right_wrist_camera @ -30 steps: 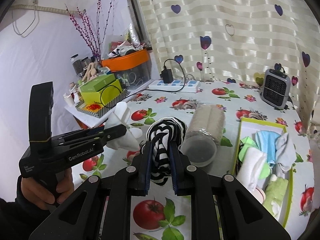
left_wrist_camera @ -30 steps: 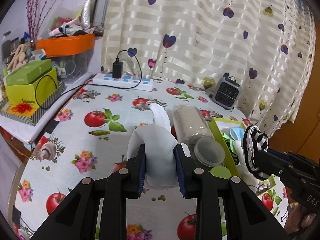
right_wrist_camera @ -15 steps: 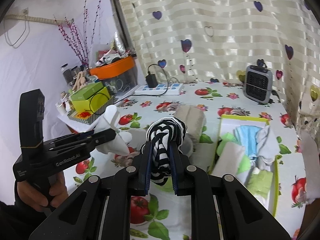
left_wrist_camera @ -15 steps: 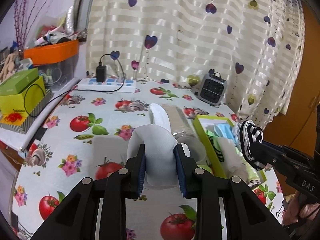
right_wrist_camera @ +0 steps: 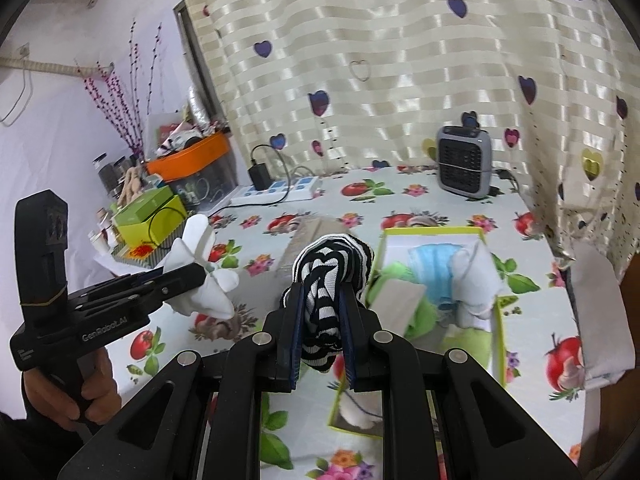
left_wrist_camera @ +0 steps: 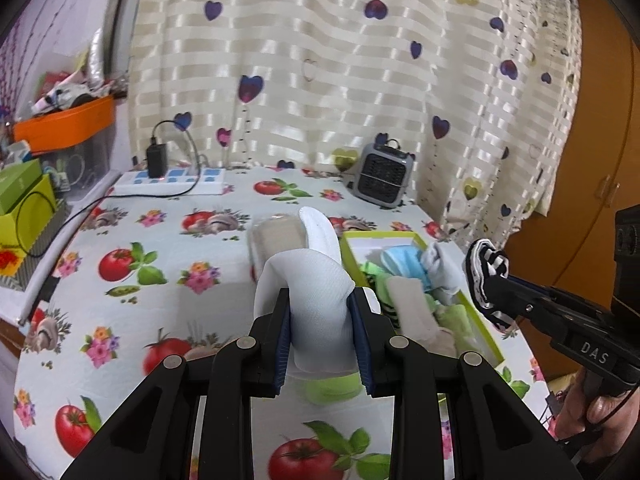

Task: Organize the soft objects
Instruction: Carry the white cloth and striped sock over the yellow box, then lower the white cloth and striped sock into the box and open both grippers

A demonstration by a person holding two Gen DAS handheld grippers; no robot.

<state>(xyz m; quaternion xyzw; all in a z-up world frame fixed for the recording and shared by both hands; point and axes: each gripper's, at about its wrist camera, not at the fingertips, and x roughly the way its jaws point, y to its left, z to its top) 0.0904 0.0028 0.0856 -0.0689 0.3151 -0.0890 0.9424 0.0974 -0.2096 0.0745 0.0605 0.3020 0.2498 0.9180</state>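
Note:
My left gripper is shut on a white sock, held in the air left of a lime-green box. The box holds several folded soft items: blue, white, green and beige. In the right wrist view my right gripper is shut on a black-and-white striped sock, just left of the box. The striped sock and right gripper show at the right of the left wrist view. The left gripper with the white sock shows at the left of the right wrist view.
A clear jar lies on its side on the fruit-print tablecloth, just behind the held socks. A small grey heater and a power strip stand at the back by the curtain. Boxes and an orange tray crowd the left shelf.
Both grippers have moved right across the table with their socks. The green box now lies closer beneath and beside them. The jar is now mostly hidden behind the socks.

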